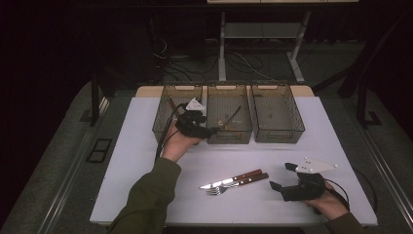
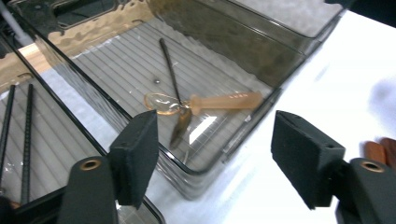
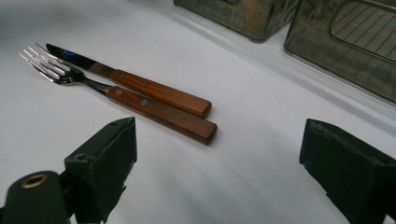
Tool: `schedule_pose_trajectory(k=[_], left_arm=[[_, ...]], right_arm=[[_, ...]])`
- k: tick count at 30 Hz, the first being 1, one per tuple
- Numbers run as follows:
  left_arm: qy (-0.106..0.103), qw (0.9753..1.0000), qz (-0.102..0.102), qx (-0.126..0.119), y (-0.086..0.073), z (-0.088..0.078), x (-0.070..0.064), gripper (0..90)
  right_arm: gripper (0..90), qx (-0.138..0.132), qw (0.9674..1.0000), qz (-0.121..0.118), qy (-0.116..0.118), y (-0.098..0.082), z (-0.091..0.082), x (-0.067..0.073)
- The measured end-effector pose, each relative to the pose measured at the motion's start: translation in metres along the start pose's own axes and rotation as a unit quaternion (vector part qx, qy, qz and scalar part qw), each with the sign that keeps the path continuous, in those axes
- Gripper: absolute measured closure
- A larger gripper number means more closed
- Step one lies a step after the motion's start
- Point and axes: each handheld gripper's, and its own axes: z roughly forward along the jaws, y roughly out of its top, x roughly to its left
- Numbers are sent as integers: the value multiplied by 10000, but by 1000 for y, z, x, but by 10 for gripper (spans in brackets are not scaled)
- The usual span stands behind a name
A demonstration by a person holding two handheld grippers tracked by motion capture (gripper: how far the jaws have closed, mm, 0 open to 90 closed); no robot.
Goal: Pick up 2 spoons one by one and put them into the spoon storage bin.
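Meanwhile, at a white table (image 1: 146,161), the left gripper (image 1: 204,127) hangs at the front edge of the middle bin (image 1: 229,137) in a row of three smoky transparent bins, its jaws spread apart with nothing between them. Seen from the left gripper view, the left gripper (image 2: 212,158) looks down into that bin, where a translucent amber spoon (image 2: 205,102) lies on the ribbed floor together with a dark slim utensil (image 2: 172,86) that crosses its bowl. The left bin (image 1: 168,114) next door holds two thin dark rods (image 2: 18,135); the right bin (image 1: 277,114) stands just beside the middle one.

Near the front of the table, a wooden-handled knife (image 1: 234,179) and a wooden-handled fork (image 1: 238,185) lie side by side and touching, tips to the left in the high view. The right gripper (image 1: 278,176) sits near them at the table's right front, held in the person's right hand (image 1: 331,202), its jaws wide apart and gripping nothing. In the right gripper view, the right gripper (image 3: 215,168) faces the knife (image 3: 135,81) and fork (image 3: 140,105), whose handle ends point toward the gap between the jaws, apart from both pads. An olive sleeve (image 1: 146,200) covers the left forearm.
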Motion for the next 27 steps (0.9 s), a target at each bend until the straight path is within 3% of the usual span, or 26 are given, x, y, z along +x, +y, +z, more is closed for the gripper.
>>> schedule_pose_trajectory(k=[10, 20, 24, 27], left_arm=[[-313, 9993, 164, -111, -30, -12, -16, 219], [-352, 9986, 352, -166, -65, -30, -33, 139], [-309, 9980, 418, -359, -81, -41, -38, 102], [-391, 9977, 360, -414, -92, -46, -39, 69]], right_arm=[[113, 35, 9999, 158, 45, 0, 0, -3], [113, 126, 9999, 81, 13, 0, 1, -2], [113, 167, 9998, 77, 16, 0, 1, -3], [113, 190, 9998, 65, 52, 2, 1, -3]])
